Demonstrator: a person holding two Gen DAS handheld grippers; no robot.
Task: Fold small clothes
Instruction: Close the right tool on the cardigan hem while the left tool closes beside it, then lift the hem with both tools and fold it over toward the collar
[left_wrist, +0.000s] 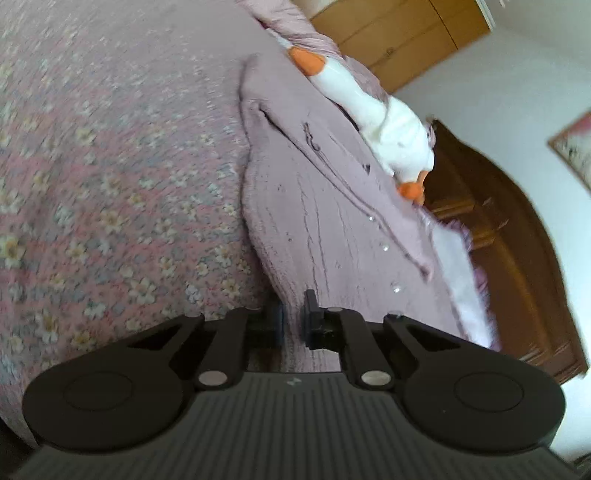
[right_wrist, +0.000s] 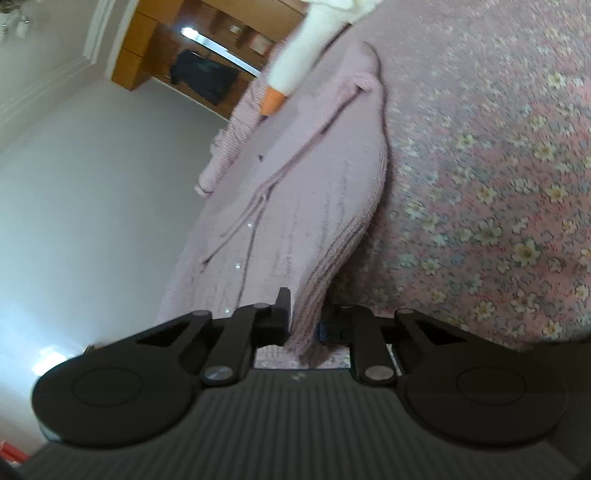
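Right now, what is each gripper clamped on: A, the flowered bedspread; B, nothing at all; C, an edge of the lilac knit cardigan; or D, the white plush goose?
C: knit fabric of the lilac cardigan runs between the fingers of the left gripper and the right gripper; the plush goose lies beyond, untouched.

The left gripper (left_wrist: 292, 317) has its jaws drawn close, pinching a knit edge between them. The right gripper (right_wrist: 304, 319) is likewise clamped on fabric, both tilted sideways
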